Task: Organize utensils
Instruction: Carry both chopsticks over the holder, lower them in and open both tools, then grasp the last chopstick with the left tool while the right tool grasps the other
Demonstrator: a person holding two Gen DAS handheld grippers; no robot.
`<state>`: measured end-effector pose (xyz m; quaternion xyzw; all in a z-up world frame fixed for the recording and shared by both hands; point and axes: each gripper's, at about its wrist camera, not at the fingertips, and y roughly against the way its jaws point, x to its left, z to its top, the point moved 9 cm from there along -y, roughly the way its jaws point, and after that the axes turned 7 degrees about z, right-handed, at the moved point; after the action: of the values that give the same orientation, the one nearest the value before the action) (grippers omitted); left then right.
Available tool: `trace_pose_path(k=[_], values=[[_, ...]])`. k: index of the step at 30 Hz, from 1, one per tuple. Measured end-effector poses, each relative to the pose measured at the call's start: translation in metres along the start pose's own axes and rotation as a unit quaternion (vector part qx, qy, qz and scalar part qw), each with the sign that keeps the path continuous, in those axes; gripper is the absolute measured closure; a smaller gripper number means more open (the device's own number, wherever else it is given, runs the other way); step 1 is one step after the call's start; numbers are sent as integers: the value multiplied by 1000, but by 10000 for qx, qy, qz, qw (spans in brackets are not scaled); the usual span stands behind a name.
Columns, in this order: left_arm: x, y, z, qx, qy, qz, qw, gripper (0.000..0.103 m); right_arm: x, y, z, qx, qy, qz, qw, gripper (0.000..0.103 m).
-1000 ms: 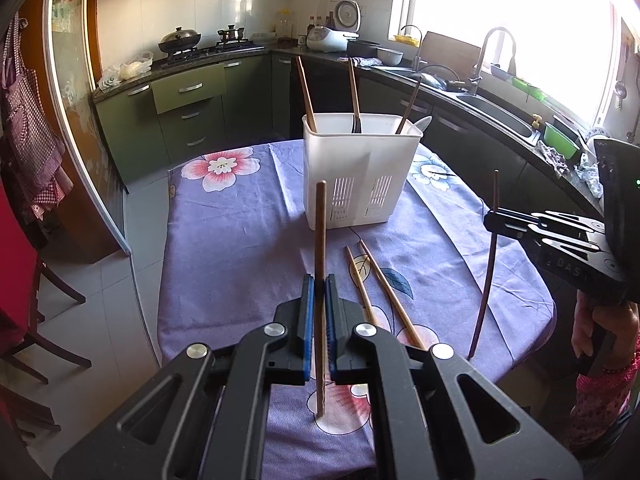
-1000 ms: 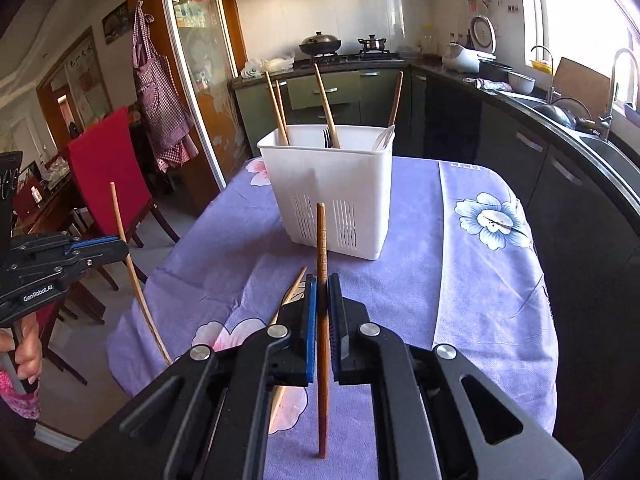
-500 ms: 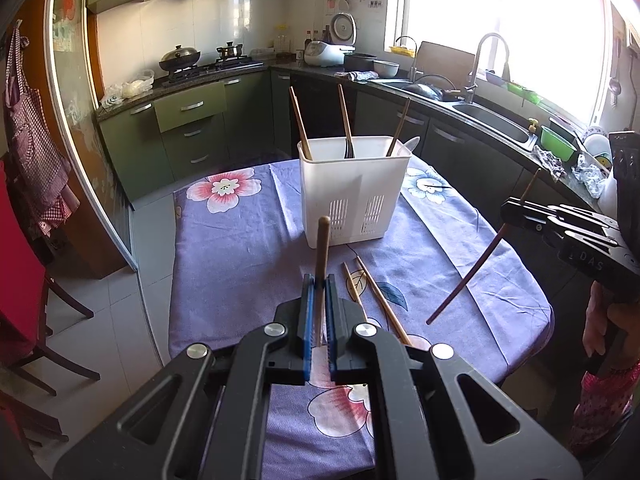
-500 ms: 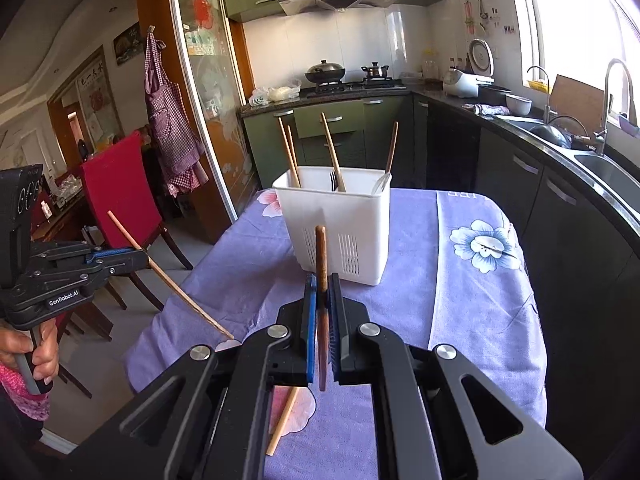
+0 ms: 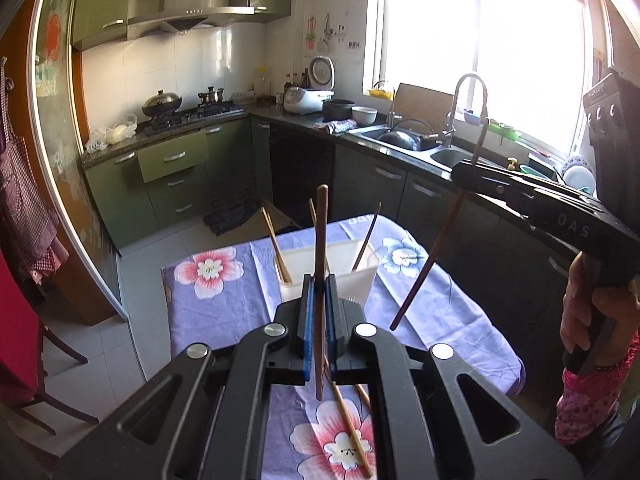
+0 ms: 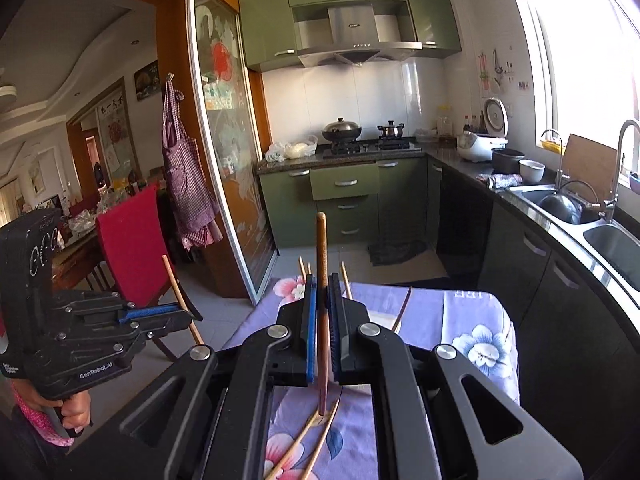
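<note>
The left gripper (image 5: 319, 320) was pressed together on one brown chopstick (image 5: 321, 264), which stood nearly upright at the centre of the left wrist view, its blue pads (image 5: 307, 320) clamping the shaft near the middle. The chopstick's lower tip hung free above the purple floral tablecloth (image 5: 224, 308).

The right gripper (image 6: 324, 336) was likewise pinching a darker chopstick (image 6: 321, 280), upright at the centre of the right wrist view. In the left wrist view the same gripper appeared at the right of the frame, held by a hand (image 5: 588, 312), with its chopstick slanting down to the left over the table.

The white utensil holder (image 5: 352, 276) stood on the tablecloth in the middle of the left wrist view, partly hidden behind the left gripper. Three chopsticks (image 5: 276, 248) leaned inside it, tops protruding above the rim.

Two loose chopsticks (image 5: 352, 432) lay on the tablecloth at the bottom centre of the left wrist view, close together, below the gripper. In the right wrist view they appeared at the lower centre, beneath the held chopstick's tip.

Both held chopsticks were clear of the holder and of the table.
</note>
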<state>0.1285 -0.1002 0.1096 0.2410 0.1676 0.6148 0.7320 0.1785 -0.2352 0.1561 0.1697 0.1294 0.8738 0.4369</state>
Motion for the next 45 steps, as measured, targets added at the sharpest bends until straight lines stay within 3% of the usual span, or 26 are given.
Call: trace_pose_path(k=[5,8,16,24,32,34,35,39,43,45], values=[[-4,-7,57,-420,-14,56,9991,98,-20,-18,51,-323,-20,-243,9992,96],[-7,-28,77,-469,-34,72,9989,98,-39,-39,65,-352,-45,-432,9984,96],[2,-108,83,-330,-25,394,9987,98,-78,-113,40,99,-153,-445,9988,96],[8,-153,57,76,19,334,9994,98,-99,-167,-19,633,-398,-321,9967,96],[4,-161,36,276,-62,259,9993,98,-99,-181,-62,914,-426,-266,9945,96],[5,-157,31,360,-65,263,9990,98,-96,-182,-67,979,-363,-252,9942,80],[5,-154,28,418,-63,259,9988,98,-94,-179,-68,959,-339,-269,9944,62],[-1,-136,-3,772,-100,265,9966,97,-79,-142,-53,566,-178,-351,9976,60],[-12,-135,-72,1637,-4,125,9864,69,-52,-75,-51,148,72,-377,9992,58],[-23,-142,-115,2158,-37,23,9764,69,-42,-46,-68,82,172,-417,9989,51]])
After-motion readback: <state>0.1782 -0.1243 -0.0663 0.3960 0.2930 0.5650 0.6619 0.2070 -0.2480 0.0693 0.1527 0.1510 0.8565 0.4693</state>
